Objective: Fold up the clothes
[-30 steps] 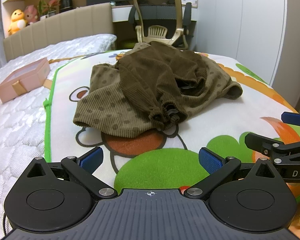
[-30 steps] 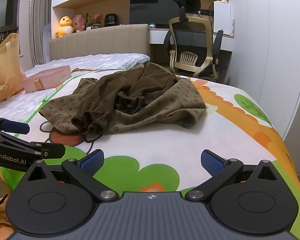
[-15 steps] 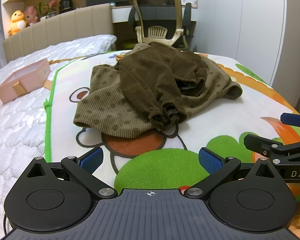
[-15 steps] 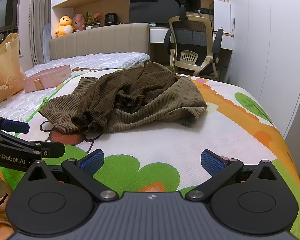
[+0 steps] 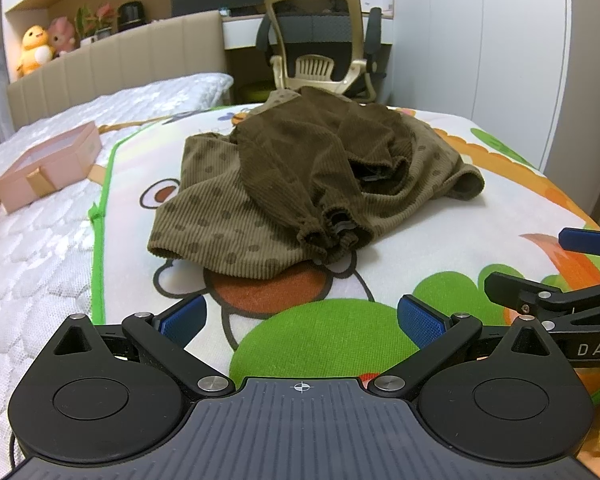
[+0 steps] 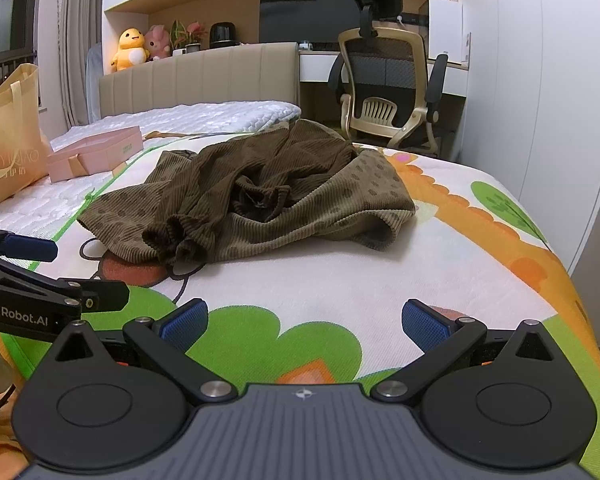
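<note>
Brown corduroy garment (image 5: 300, 188) crumpled on mat (dotted lining showing); both tools wide apart, empty.

Ahead of us, a bare stretch of the cartoon-printed mat (image 5: 440, 240) lies open between both claws and the crumpled brown clothes (image 5: 300, 184). Nothing stands on that stretch. The left claw (image 5: 300, 320) and right claw (image 6: 304, 320) sit side by side near the mat's front edge, each with its jaws spread wide and empty. On our left, a pink box (image 6: 96, 154) and a yellow tote bag (image 6: 8, 140) stand on the white quilted bed (image 5: 32, 248), well apart from the clothes. Beyond the heap an office chair (image 6: 388, 88) stands off the bed. On our right the mat is clear to its edge.
</note>
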